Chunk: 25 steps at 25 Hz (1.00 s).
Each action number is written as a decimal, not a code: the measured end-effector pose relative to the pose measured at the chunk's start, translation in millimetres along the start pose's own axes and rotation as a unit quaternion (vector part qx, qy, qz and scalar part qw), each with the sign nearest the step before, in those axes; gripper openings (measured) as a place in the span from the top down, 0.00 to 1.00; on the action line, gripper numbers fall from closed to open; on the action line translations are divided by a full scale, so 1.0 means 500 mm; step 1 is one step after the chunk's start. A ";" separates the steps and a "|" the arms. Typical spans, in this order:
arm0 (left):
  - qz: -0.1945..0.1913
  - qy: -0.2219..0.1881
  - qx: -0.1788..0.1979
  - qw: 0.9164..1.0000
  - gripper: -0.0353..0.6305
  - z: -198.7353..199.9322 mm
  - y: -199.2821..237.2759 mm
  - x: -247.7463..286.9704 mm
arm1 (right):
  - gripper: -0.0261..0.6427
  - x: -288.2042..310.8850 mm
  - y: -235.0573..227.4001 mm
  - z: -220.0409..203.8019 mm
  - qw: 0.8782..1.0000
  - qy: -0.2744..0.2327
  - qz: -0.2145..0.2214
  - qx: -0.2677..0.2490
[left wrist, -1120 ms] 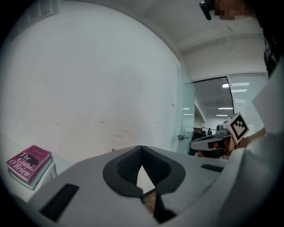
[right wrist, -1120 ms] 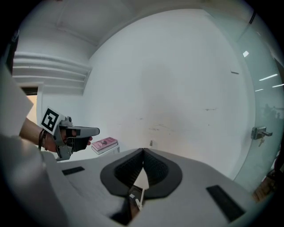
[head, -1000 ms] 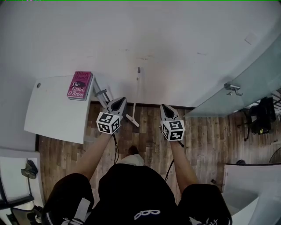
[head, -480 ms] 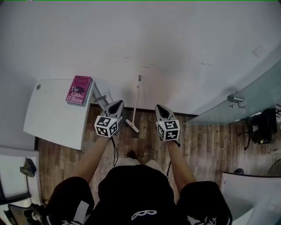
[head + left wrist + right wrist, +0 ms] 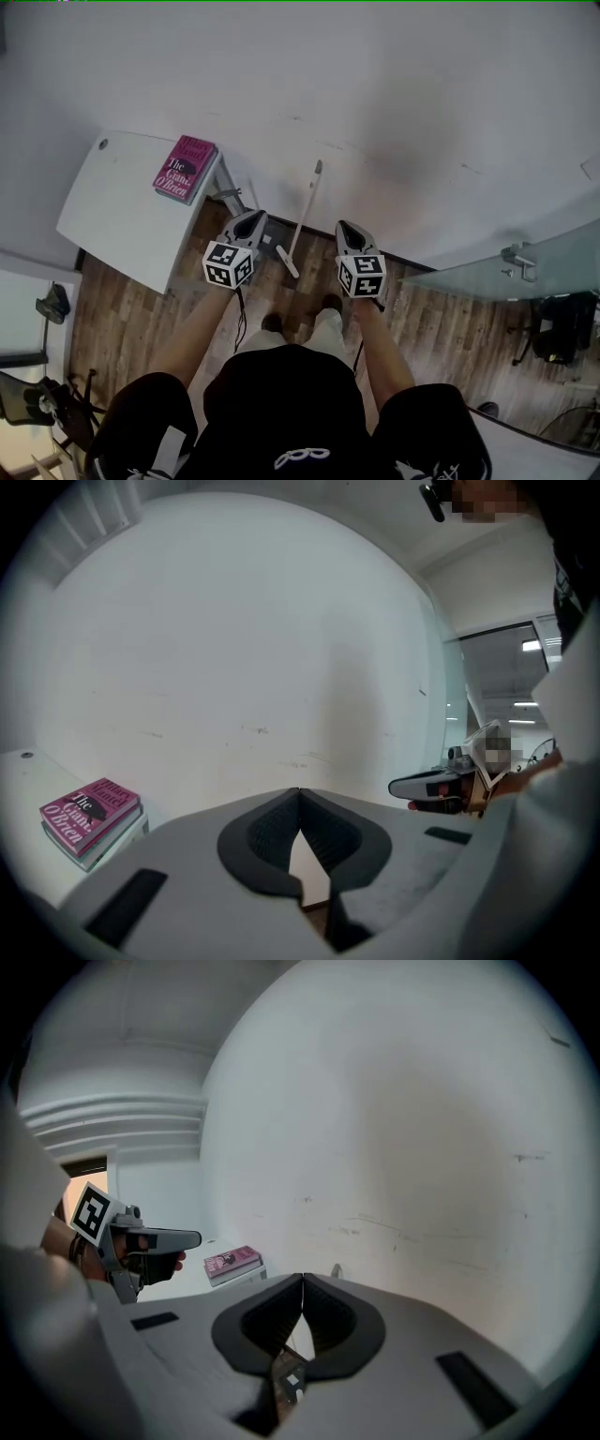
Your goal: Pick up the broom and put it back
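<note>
The broom (image 5: 302, 214) is white and thin and leans on the white wall, its head (image 5: 287, 262) on the wood floor. In the head view my left gripper (image 5: 253, 217) sits just left of the handle, apart from it. My right gripper (image 5: 343, 226) sits just right of it, also apart. Both stand shut with nothing between the pads. In the left gripper view the left gripper (image 5: 299, 791) faces bare wall. From behind the right gripper (image 5: 303, 1279) only the broom's top end (image 5: 336, 1269) shows.
A pink book (image 5: 186, 168) lies on a white table (image 5: 117, 220) at the left, close to the left gripper. A glass door (image 5: 534, 277) with a metal handle (image 5: 518, 260) stands at the right, a black chair (image 5: 561, 328) behind it. My feet are on the floor below the broom.
The person has stepped closer to the wall. Both grippers have moved forward and now flank the broom's lower handle. The broom still leans in place. Both stay shut.
</note>
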<state>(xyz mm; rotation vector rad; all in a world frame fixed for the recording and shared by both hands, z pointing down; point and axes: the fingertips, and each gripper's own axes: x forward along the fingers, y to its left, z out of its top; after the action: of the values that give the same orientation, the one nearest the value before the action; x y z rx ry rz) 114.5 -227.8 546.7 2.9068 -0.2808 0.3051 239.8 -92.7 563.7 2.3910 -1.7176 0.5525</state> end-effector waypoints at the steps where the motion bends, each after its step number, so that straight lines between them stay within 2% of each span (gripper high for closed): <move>1: 0.008 0.001 -0.002 1.000 0.91 -0.002 -0.004 0.007 | 0.92 0.007 -0.011 0.001 1.000 0.003 0.008 -0.002; 12: 0.101 -0.010 -0.029 0.994 0.91 -0.012 -0.026 0.084 | 0.92 0.087 -0.109 -0.006 0.995 0.022 0.095 -0.032; 25: 0.170 -0.014 -0.042 0.984 0.91 -0.057 -0.032 0.137 | 0.92 0.189 -0.137 -0.028 0.979 0.034 0.187 -0.071</move>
<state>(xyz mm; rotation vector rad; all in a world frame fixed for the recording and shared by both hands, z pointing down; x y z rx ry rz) 178.3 -217.3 586.1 2.7724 -0.7795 0.2974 327.4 -149.0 618.5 1.9388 -2.1111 0.5292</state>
